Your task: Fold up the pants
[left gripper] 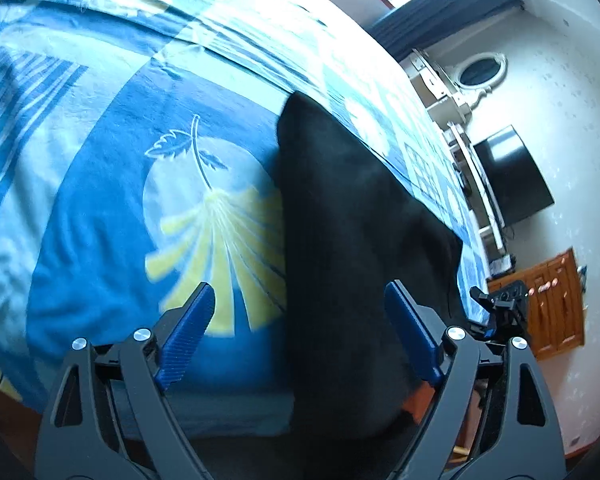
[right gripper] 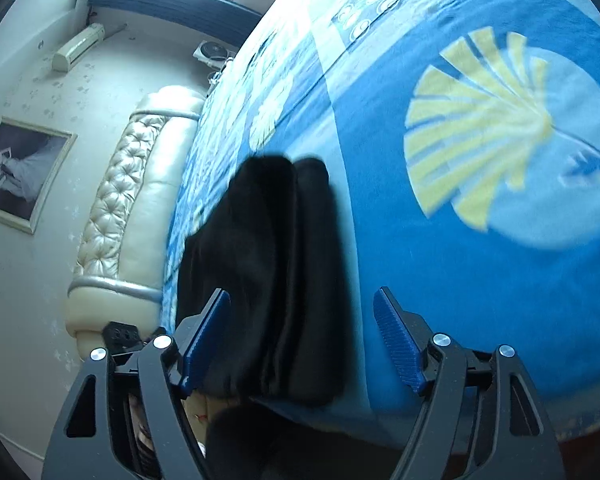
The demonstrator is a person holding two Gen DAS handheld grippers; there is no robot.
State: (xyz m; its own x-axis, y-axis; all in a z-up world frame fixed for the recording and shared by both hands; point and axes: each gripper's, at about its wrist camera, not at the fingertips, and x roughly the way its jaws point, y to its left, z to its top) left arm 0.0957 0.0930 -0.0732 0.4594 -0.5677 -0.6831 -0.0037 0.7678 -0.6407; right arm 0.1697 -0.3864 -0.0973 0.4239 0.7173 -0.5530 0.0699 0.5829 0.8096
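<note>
We have both tools spread wide and gripping nothing. The long black fabric pants (left gripper: 352, 248) lie on the blue leaf-print bedspread (left gripper: 100, 208), their long axis running from the near bed edge toward the far side. They sit ahead-right of the left tool (left gripper: 298, 304) and ahead-left of the right tool (right gripper: 302, 312) (neither clearly nearer).

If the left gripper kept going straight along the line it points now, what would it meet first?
Most likely the black pants lying on the blue bedspread. The left gripper has its jaws open with nothing pinched, and the dark cloth fills the right part of the gap ahead. Depth is unclear; it may graze the bedspread beside them.
</note>
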